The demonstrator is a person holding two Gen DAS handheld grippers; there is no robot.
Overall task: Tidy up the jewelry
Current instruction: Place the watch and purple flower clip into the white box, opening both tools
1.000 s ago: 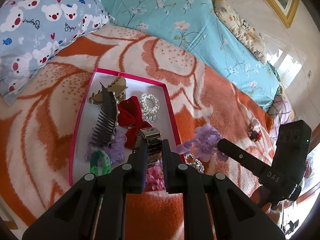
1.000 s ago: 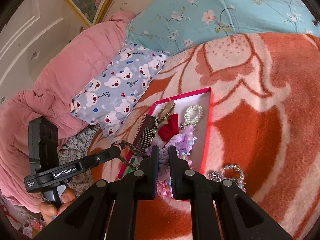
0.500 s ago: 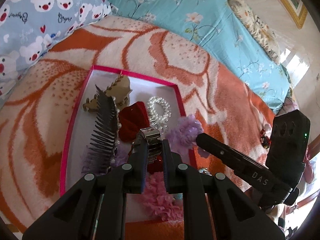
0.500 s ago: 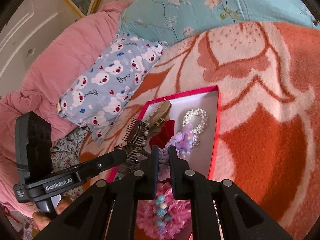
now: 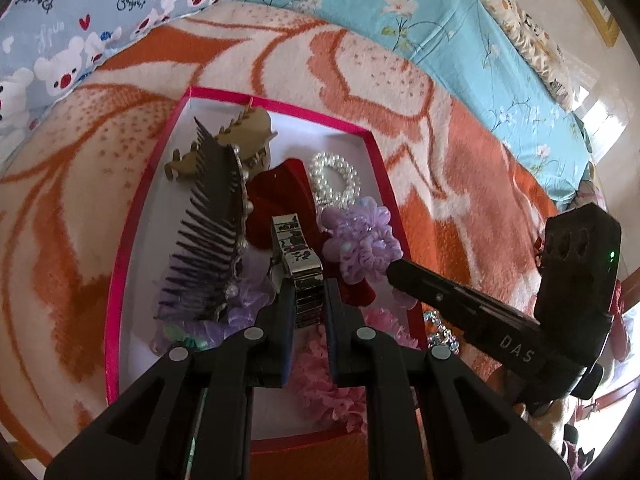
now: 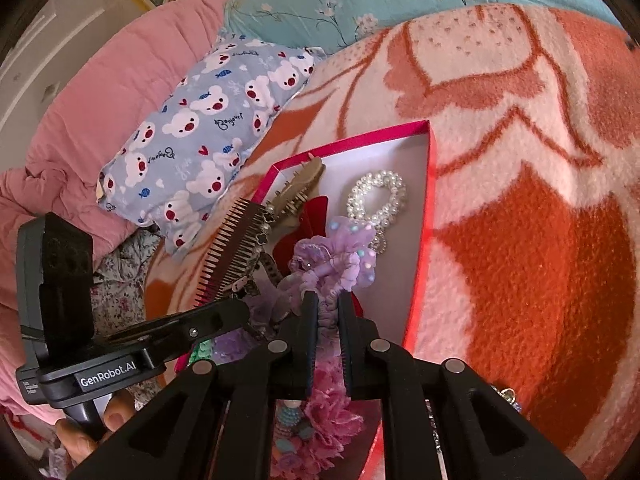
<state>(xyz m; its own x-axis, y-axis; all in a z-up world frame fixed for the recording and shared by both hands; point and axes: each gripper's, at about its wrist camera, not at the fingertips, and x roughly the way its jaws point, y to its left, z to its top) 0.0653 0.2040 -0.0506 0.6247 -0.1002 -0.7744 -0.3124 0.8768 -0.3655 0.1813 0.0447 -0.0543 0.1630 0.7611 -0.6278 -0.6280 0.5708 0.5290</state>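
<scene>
**Both grippers over the pink-rimmed box, each clamped on a piece**

Your left gripper [image 5: 306, 300] is closed on a metal link watch band [image 5: 298, 254]; the band sticks out past the fingertips and hangs over the middle of the jewelry box [image 5: 124, 240], above the red velvet bow [image 5: 280, 188]. Your right gripper [image 6: 325, 312] is pinched tight on the gathered band of a lilac flower scrunchie [image 6: 340, 256], whose petals fan out just beyond the fingertips, also inside the box's outline. In the left wrist view that same scrunchie sits at the tip of the right gripper, just right of the watch band and near the box's right wall.

Around them the box is crowded. A dark toothed hair comb [image 5: 212, 228] with a beaded spine lies tilted along the left side, its top overlapping a tan claw clip [image 5: 244, 132] at the far end. A pearl bead bracelet [image 5: 334, 178] lies against the far right wall, just beyond the scrunchie. A pink frilly scrunchie [image 5: 332, 384] fills the near end under your left fingers, with pale purple fabric and something green under the comb's near end.

A rhinestone piece [image 5: 440, 330] lies outside the box on the orange and cream blanket [image 5: 460, 152]. Beyond the blanket are a blue bear-print pillow [image 6: 204, 120] and a teal floral quilt [image 5: 400, 12].
</scene>
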